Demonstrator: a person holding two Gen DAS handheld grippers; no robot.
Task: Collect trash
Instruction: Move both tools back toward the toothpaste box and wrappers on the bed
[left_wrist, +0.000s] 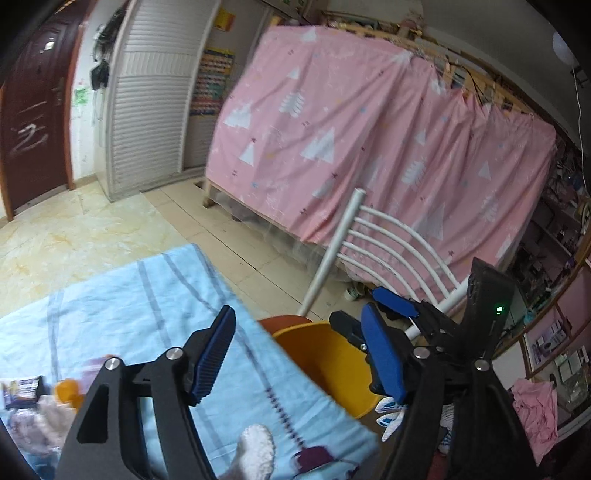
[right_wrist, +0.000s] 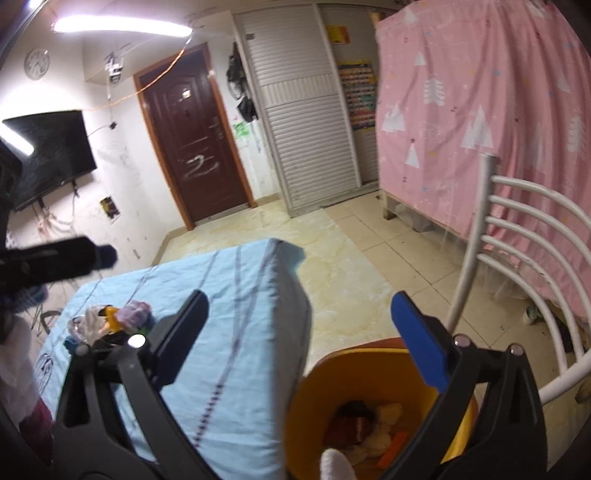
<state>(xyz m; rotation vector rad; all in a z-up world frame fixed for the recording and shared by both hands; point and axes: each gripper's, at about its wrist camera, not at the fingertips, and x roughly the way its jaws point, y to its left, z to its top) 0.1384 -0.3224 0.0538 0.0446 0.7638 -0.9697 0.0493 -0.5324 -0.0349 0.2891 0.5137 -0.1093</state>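
Here, one orange bin (right_wrist: 380, 402) stands on the floor beside the tabletop (right_wrist: 236, 332) and holds several scraps of trash (right_wrist: 373, 424). One pile of trash (right_wrist: 110, 321) lies on the tabletop. Both the left tool (left_wrist: 295, 358) and the right tool (right_wrist: 306, 339) are spread wide, empty.

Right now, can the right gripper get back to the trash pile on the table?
Probably yes. The right gripper is open and empty over the yellow bin; the trash pile lies on the blue cloth with nothing between them.
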